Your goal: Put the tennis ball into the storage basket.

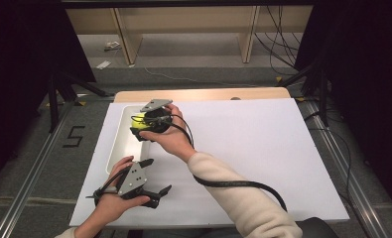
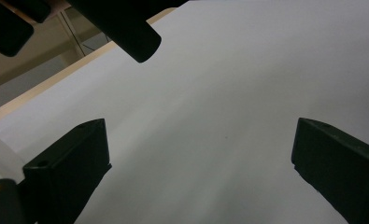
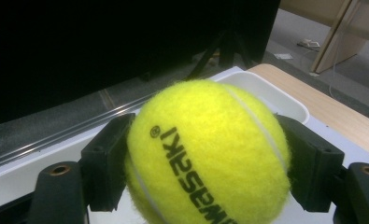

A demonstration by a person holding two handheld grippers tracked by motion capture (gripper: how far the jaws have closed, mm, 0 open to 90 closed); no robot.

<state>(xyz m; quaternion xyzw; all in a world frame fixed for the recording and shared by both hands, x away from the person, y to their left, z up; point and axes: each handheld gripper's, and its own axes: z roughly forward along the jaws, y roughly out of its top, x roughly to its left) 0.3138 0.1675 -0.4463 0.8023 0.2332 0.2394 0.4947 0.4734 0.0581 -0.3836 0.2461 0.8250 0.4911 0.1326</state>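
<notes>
Tennis ball held over the white tray

The right gripper (image 1: 143, 126) has its jaws clamped on either side of a yellow tennis ball (image 3: 208, 151), holding it just above the white tray (image 1: 118, 148), probably to set it down inside or lift it clear. The left gripper (image 1: 154, 179) waits nearer the person, jaws spread wide over the bare white sheet (image 2: 229, 107), holding nothing, well out of the way.

Yellow tennis ball (image 3: 205, 154) clamped between both black fingers (image 3: 105, 161) of right gripper (image 3: 208, 161); white tray (image 3: 266, 91) behind, on counter (image 3: 331, 112).
</notes>
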